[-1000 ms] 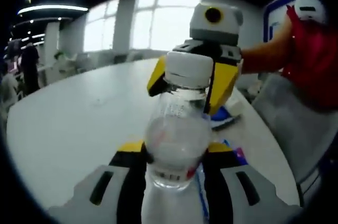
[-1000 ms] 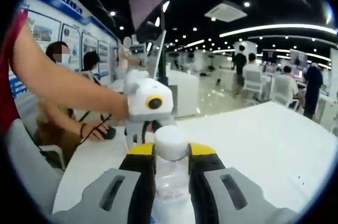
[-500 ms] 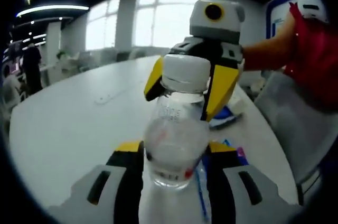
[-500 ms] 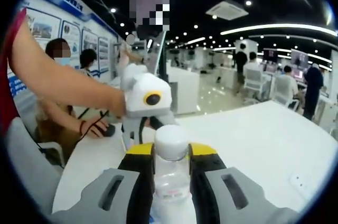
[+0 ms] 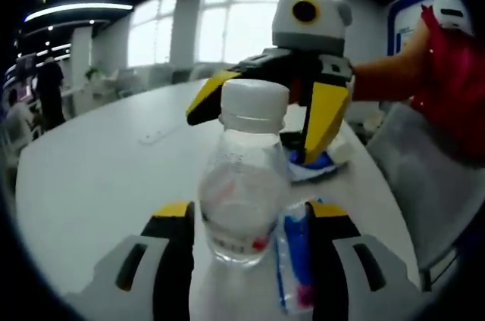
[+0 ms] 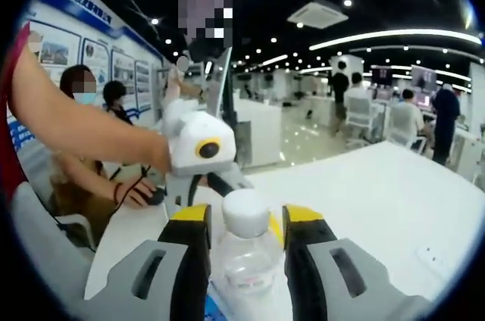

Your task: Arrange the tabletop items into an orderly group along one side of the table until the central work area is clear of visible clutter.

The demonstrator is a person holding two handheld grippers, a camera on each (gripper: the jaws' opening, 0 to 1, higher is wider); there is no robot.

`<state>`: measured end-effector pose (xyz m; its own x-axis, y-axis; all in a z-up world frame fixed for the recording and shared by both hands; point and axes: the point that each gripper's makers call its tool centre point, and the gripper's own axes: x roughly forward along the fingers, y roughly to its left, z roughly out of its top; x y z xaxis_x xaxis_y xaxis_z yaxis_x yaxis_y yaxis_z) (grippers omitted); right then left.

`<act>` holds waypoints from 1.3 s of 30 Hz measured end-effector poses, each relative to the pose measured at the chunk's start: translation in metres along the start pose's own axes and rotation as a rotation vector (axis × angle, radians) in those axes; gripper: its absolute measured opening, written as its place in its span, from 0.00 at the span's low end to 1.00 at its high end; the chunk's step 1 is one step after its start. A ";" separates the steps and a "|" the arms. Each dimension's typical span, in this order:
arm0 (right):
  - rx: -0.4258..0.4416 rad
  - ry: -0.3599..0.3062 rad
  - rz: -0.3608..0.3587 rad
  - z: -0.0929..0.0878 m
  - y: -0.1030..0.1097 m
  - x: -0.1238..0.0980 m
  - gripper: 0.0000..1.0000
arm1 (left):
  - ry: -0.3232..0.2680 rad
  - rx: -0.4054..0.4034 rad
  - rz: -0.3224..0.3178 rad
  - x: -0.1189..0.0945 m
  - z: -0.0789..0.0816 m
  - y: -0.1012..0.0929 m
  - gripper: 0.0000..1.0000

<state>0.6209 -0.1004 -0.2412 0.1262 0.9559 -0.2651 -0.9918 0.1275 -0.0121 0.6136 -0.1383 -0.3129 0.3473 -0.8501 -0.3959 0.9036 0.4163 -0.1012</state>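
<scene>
A clear bottle [image 5: 244, 185] with a white cap [image 5: 254, 103] is standing upright on the white table [image 5: 98, 177] between the spread jaws of the left tool [image 5: 246, 219]. The right tool [image 6: 246, 219] is flanking the cap with gaps either side, gripping nothing. The bottle's label is too blurred to read.

White tabletop [image 5: 98, 177] with curved edge; bright windows [image 5: 227, 26] beyond its far edge. Wall posters [image 6: 91, 56], seated people [image 6: 83, 139] past the tabletop's left edge, ceiling light strips [image 6: 394, 35], distant standing people [image 6: 447, 120].
</scene>
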 end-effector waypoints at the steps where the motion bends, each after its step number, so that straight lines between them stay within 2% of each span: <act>1: 0.001 -0.002 -0.003 0.000 0.000 -0.001 0.36 | 0.000 0.000 0.004 -0.001 0.000 0.000 0.58; 6: 0.017 -0.019 -0.034 0.002 -0.005 -0.015 0.39 | -0.019 -0.028 0.049 -0.009 0.002 0.005 0.65; 14: 0.051 -0.032 -0.097 0.002 -0.016 -0.043 0.47 | -0.055 -0.046 0.101 -0.020 0.009 -0.001 0.71; 17: 0.050 -0.058 -0.125 0.004 -0.017 -0.054 0.54 | -0.036 -0.053 0.121 -0.021 0.006 -0.005 0.77; 20: 0.069 -0.045 -0.142 -0.002 -0.017 -0.066 0.59 | -0.024 -0.070 0.135 -0.023 0.004 -0.012 0.82; 30: 0.100 0.005 -0.153 -0.026 -0.008 -0.097 0.80 | -0.025 -0.059 0.128 -0.023 0.011 -0.038 0.83; 35: 0.105 0.048 -0.162 -0.042 -0.004 -0.119 0.83 | -0.041 -0.071 0.142 -0.031 0.011 -0.045 0.83; 39: 0.109 0.068 -0.180 -0.051 -0.006 -0.137 0.82 | -0.039 -0.088 0.159 -0.038 0.004 -0.048 0.82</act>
<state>0.6080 -0.2458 -0.2543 0.2954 0.8957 -0.3324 -0.9447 0.3258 0.0384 0.5582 -0.1271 -0.2892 0.4949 -0.7825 -0.3779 0.8116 0.5716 -0.1208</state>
